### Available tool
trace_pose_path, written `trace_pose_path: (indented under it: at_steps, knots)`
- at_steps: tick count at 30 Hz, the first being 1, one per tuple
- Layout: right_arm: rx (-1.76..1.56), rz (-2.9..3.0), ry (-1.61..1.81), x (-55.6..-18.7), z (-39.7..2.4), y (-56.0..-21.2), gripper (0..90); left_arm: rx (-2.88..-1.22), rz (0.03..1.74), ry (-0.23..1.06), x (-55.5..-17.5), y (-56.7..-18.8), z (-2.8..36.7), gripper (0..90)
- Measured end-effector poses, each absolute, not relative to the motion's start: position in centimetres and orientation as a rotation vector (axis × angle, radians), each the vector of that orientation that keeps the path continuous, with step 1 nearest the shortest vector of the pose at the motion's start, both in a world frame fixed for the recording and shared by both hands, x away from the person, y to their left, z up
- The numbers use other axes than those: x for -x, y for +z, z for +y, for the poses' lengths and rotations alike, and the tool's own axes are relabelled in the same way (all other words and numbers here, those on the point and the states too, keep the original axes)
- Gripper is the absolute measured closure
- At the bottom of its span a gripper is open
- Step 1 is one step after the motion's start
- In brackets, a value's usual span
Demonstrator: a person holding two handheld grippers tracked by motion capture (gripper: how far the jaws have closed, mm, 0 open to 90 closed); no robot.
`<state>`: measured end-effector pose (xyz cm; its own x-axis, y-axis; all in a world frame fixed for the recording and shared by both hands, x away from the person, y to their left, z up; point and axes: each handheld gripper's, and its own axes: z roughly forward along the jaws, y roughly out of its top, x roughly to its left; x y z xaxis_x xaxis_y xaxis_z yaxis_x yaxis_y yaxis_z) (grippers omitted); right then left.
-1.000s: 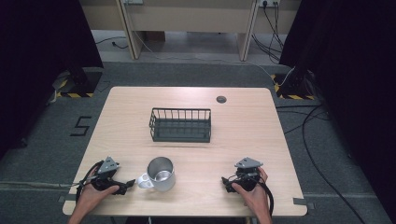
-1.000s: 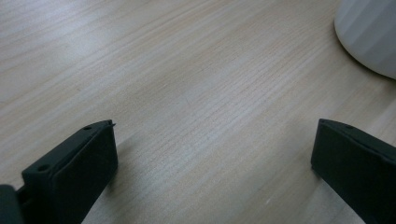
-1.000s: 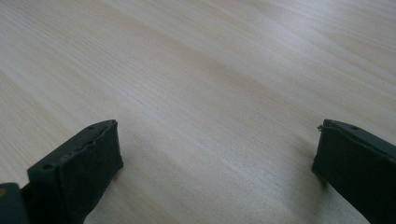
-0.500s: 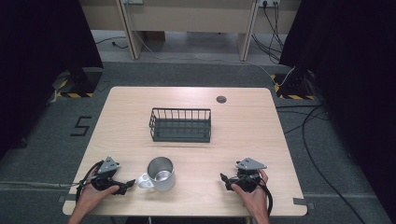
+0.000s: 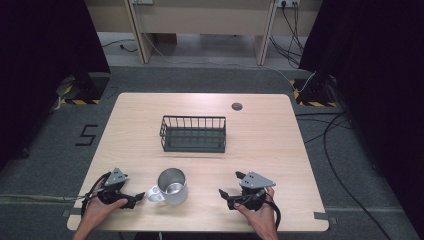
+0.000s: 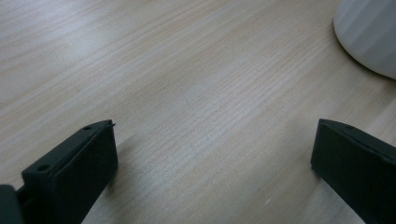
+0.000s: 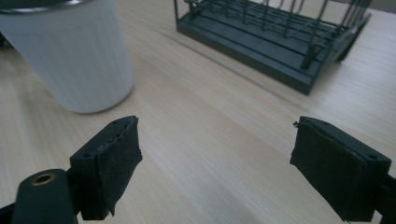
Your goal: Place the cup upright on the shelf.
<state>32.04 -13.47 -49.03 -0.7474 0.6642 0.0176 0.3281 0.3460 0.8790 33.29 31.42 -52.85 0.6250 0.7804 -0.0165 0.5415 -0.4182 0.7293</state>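
Showing one readable mark: a black "5" (image 5: pixel 87 135) on the grey floor (image 5: pixel 45 165) left of the table (image 5: pixel 270 150). Bearing no brand or label anywhere on mug, rack or grippers, as far as can be made out.

Counting one mug (image 5: pixel 172 186), one rack (image 5: pixel 193 133), two grippers, two hands, and one small dark disc (image 5: pixel 236 106) near the table's far right edge.

Standing upright at the near middle of the table, white and ribbed outside, shiny inside, with its handle pointing toward the left gripper (image 5: pixel 136 198). Appearing as a white curve at the upper right of the left gripper view (image 6: pixel 369 32) and as a ribbed wall at the upper left of the right gripper view (image 7: pixel 74 56).

Sitting beyond the mug at mid-table, dark, wire-sided and empty, and showing again at the top of the right gripper view (image 7: pixel 275 42).

Resting on the table at near left, gripped by the left hand (image 5: pixel 97 210), jaws spread wide with bare wood between them (image 6: pixel 212 154), tips just beside the mug handle.

Resting at near right under the right hand (image 5: pixel 260 212), the right gripper (image 5: pixel 230 190) likewise gaping, nothing between its jaws (image 7: pixel 217 158), well apart from the mug.
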Motion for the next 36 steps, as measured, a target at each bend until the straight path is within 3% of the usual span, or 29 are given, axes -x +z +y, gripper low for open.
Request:
trace_pose_path:
  at_steps: [36]
  knots:
    - [-0.613, 2.321, 1.683, -31.7, -5.1, -47.9, 15.0, -2.126, 1.032, 0.425, -33.3, -52.8, 31.4, 0.0]
